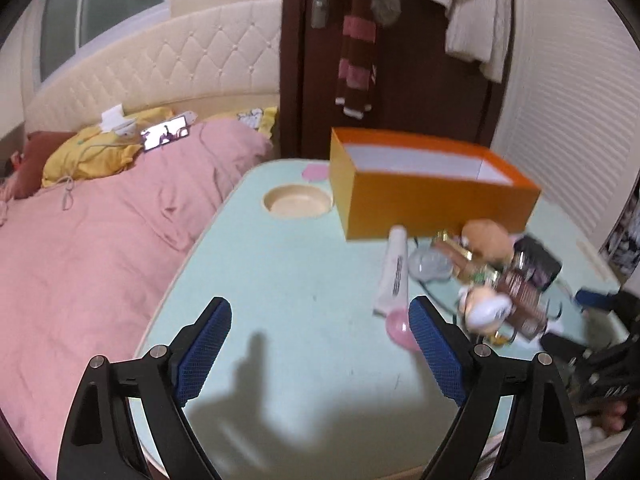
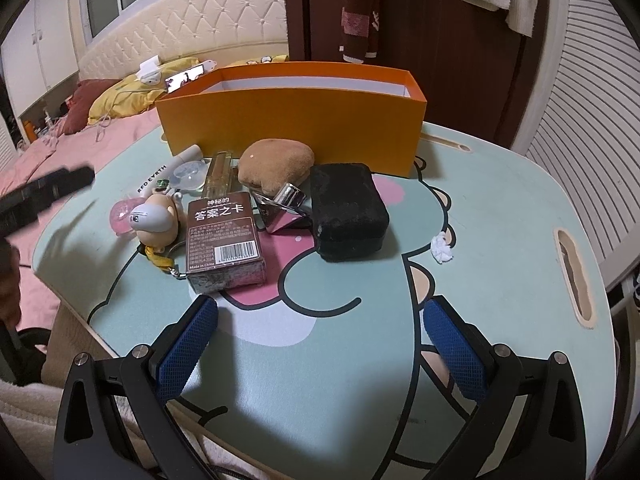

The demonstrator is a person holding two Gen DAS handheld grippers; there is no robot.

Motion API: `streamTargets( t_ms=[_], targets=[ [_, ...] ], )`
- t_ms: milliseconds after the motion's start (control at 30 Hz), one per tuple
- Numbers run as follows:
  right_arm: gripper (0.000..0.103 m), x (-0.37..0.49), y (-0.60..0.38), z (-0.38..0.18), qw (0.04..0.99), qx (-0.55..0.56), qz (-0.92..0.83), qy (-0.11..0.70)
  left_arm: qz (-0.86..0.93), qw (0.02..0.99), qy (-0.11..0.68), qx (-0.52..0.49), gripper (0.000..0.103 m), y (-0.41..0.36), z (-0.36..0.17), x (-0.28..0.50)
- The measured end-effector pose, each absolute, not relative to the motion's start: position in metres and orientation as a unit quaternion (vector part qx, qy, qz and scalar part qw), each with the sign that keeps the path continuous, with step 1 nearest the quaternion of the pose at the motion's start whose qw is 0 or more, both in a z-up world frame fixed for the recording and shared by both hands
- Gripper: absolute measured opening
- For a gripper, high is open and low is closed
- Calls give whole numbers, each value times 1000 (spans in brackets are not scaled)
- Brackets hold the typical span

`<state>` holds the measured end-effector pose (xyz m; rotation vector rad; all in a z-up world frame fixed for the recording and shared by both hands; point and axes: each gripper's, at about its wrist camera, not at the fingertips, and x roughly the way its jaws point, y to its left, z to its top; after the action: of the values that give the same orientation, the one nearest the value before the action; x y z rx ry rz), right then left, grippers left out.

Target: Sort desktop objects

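Note:
An open orange box (image 2: 292, 120) stands at the back of the pale green table (image 2: 500, 240); it also shows in the left wrist view (image 1: 436, 196). In front of it lies a cluster: a brown card box (image 2: 224, 240), a black velvet case (image 2: 348, 208), a brown plush (image 2: 276, 164), a small figurine keychain (image 2: 156, 220), a white tube with pink cap (image 1: 394, 276) and a shiny metal piece (image 2: 284, 208). My left gripper (image 1: 320, 344) is open and empty over the table, left of the cluster. My right gripper (image 2: 320, 332) is open and empty, just short of the card box.
A bed with a pink cover (image 1: 88, 248) lies left of the table, with a phone (image 1: 166, 134) on it. A round cup recess (image 1: 298, 200) and a slot (image 2: 574, 276) are cut in the tabletop. A crumpled white scrap (image 2: 442, 248) lies at the right. A dark door (image 2: 440, 40) is behind.

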<state>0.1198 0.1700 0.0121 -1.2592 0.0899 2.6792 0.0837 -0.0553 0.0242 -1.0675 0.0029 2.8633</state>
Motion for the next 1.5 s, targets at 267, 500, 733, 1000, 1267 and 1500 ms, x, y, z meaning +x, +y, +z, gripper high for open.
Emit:
streamTargets(
  t_ms=[267,500,733,1000,1267,1500],
  targets=[
    [103,120,171,12,95,-426,899,33,922,29,15,-386,100,-52,1,74],
    [103,119,171,13,94,-428,898,33,929,31,14,-368,102,-52,-1,76],
    [103,117,171,13,96,-434,895,33,930,33,15,-366,102,-50,-3,78],
    [80,123,187,22,90,-420,899,80,931,35,15,-364,102,-49,-4,78],
    [75,112,203,38,102,-400,905,101,931,37,15,-363,102,-49,-4,79],
    [69,96,206,39,105,-401,905,94,931,39,15,-363,102,-51,-4,79]
  ],
)
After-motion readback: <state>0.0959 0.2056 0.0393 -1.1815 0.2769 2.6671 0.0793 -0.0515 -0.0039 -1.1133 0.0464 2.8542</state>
